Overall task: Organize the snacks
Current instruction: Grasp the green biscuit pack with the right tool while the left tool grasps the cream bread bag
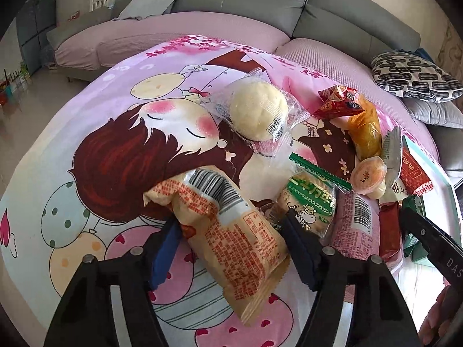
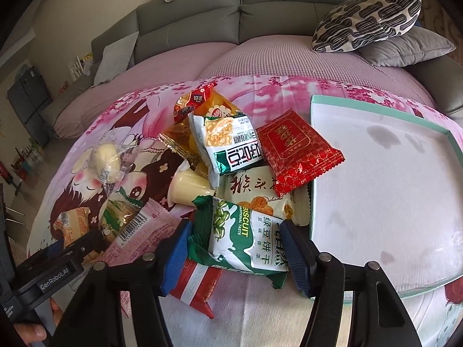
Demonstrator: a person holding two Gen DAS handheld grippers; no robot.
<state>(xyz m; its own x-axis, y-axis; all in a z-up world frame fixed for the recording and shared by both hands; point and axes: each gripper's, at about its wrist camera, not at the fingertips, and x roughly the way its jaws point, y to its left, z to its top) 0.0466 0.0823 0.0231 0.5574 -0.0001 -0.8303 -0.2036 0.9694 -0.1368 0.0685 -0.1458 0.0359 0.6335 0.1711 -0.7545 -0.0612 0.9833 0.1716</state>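
Note:
In the left wrist view my left gripper [image 1: 231,228] is closed around a beige snack packet with orange print and a barcode [image 1: 231,231]; both blue pads touch its sides. In the right wrist view my right gripper [image 2: 235,240] is closed around a green and white biscuit packet [image 2: 246,243], at the near edge of a snack pile. A shallow white tray with a teal rim [image 2: 385,179] lies to the right of the pile. The left gripper also shows in the right wrist view [image 2: 72,245].
A wrapped pale bun [image 1: 257,110], a green-edged cracker pack [image 1: 306,199], a jelly cup [image 1: 367,173] and red packets [image 2: 298,150] lie on the cartoon-print cloth [image 1: 115,133]. A grey sofa [image 1: 246,3] with cushions [image 2: 367,20] stands behind.

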